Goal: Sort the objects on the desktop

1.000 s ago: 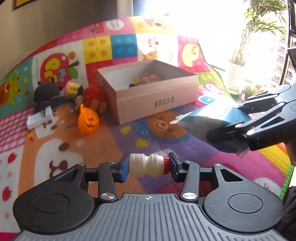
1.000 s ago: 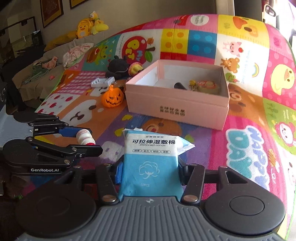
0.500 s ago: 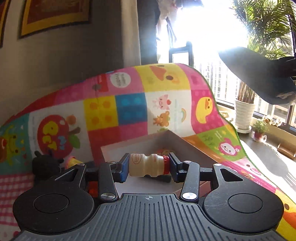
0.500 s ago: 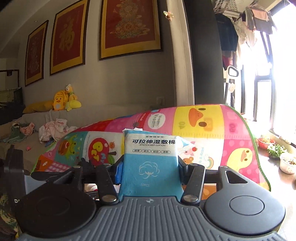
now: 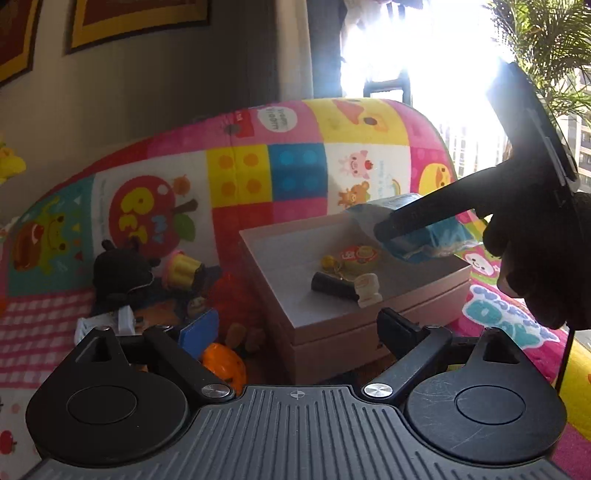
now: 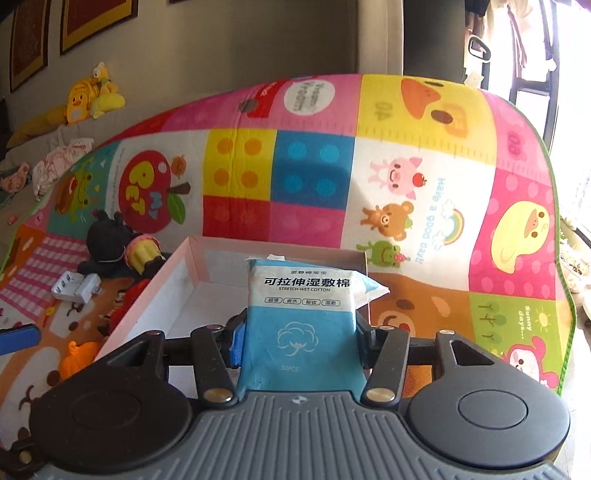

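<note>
Left gripper: jaws have just been opening, now wide, nothing between them. Small bottle lies in the pink box, beside a dark item and what looks like a yellow-red toy; glare blurs detail. Right gripper clenched on the blue cotton pack, held over the box's far side. Pumpkin on mat beside the box.

a home living room: a bright play mat, soft toys on a couch, framed pictures on the wall.
</note>
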Action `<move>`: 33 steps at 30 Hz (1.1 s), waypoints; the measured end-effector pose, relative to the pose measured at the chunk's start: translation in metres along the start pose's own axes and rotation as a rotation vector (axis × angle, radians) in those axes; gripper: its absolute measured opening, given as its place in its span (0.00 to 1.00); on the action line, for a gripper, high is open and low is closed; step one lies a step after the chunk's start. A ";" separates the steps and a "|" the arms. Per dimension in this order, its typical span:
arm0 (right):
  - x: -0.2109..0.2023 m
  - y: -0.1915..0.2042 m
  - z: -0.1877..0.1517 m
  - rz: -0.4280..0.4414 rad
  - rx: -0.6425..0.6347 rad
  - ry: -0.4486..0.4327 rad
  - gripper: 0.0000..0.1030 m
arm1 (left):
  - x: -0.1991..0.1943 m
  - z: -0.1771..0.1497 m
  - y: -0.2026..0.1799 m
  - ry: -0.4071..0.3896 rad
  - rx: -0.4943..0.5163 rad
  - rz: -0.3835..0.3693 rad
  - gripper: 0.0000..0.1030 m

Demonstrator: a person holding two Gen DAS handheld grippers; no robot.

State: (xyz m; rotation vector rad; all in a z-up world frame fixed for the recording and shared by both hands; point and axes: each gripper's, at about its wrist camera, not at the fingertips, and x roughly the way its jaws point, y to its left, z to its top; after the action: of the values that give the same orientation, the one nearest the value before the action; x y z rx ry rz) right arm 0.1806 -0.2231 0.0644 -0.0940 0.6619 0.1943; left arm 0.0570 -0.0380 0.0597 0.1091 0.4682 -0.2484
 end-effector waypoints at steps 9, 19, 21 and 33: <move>-0.040 -0.015 -0.011 -0.016 -0.039 -0.066 0.68 | -0.009 -0.032 0.038 0.076 -0.104 0.054 0.97; -0.004 -0.009 -0.011 0.039 0.025 0.068 0.19 | -0.009 -0.044 0.045 0.107 -0.148 0.067 0.97; 0.005 -0.011 -0.014 0.025 0.053 0.071 0.21 | -0.012 -0.045 0.046 0.106 -0.145 0.072 0.98; 0.016 -0.018 -0.011 0.041 0.271 0.124 0.27 | -0.005 -0.049 0.054 0.135 -0.188 0.097 0.98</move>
State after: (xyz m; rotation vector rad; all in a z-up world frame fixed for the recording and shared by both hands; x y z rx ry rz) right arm 0.1898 -0.2398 0.0462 0.1689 0.8079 0.1378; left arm 0.0455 0.0227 0.0205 -0.0356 0.6164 -0.1010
